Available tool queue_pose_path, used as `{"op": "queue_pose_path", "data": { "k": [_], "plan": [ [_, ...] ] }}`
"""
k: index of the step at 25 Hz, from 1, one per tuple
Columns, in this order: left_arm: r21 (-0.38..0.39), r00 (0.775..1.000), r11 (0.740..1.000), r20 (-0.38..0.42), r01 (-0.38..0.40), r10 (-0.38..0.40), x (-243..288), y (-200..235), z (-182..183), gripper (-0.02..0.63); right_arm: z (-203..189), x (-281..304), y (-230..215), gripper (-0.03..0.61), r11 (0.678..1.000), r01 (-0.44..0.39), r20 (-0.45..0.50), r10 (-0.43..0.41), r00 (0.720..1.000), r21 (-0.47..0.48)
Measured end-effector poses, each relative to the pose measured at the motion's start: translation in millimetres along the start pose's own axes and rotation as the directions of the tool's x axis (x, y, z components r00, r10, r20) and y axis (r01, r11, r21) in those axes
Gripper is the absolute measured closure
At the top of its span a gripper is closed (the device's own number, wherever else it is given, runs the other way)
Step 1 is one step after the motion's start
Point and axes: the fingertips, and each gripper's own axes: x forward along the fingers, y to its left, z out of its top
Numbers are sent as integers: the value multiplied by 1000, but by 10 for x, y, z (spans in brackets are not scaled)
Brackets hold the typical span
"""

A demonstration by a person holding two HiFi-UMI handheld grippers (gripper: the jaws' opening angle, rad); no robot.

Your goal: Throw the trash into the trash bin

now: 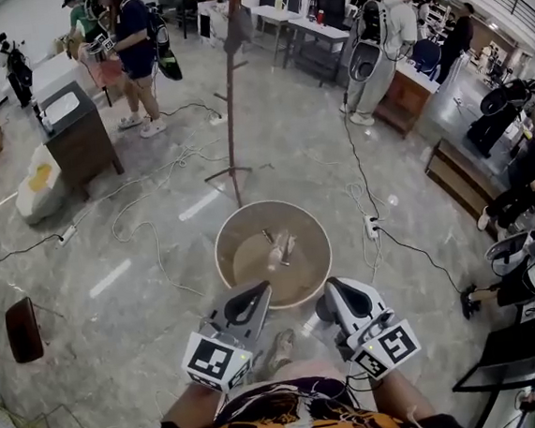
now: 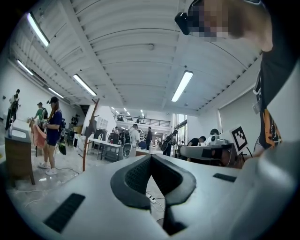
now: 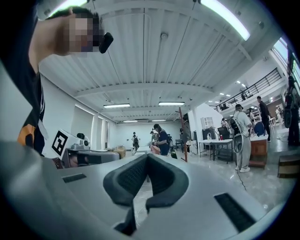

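Big open hall, grey polished stone floor (image 1: 144,295) w/ cables (image 1: 157,238) snaking all over, ppl at desks along the top edge.

Head view: the round tan open-top trash bin (image 1: 319,241) sits dead centre of frame, just below the foot of a tall brown wooden coat stand (image 1: 229,90). Pale crumpled bits of trash (image 1: 280,248) lie on the bin's bottom, so imo the throwing part looks done. The grey plastic left gripper (image 1: 255,296) is lower centre-left and the matching right gripper (image 1: 336,296) lower centre-right. Both are just short of the bin's near rim, tips aimed at it, tucked close to the person's body, prob bc there's nothing to carry.

Left gripper view: black ribbed pads (image 2: 133,176) pressed together, nothing btwn them, pointing level across the room.

Right gripper view: same deal, jaws closed on nothing. No trash in either.
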Motion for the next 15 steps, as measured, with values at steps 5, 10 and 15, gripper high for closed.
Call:
{"op": "queue_pose_path", "data": {
  "k": [5,10,15],
  "plan": [
    [24,1000,1000,-20,6,-6,478,69,75,592,23,170,-498,565,999,4,19,-4,1000,33],
    [92,998,995,-28,-48,51,1045,318,261,592,122,508,-1069,565,998,-55,83,53,995,23],
    [124,994,988,-37,-95,101,1542,460,310,592,160,773,-1724,565,996,-72,121,66,990,50]
  ]
}}
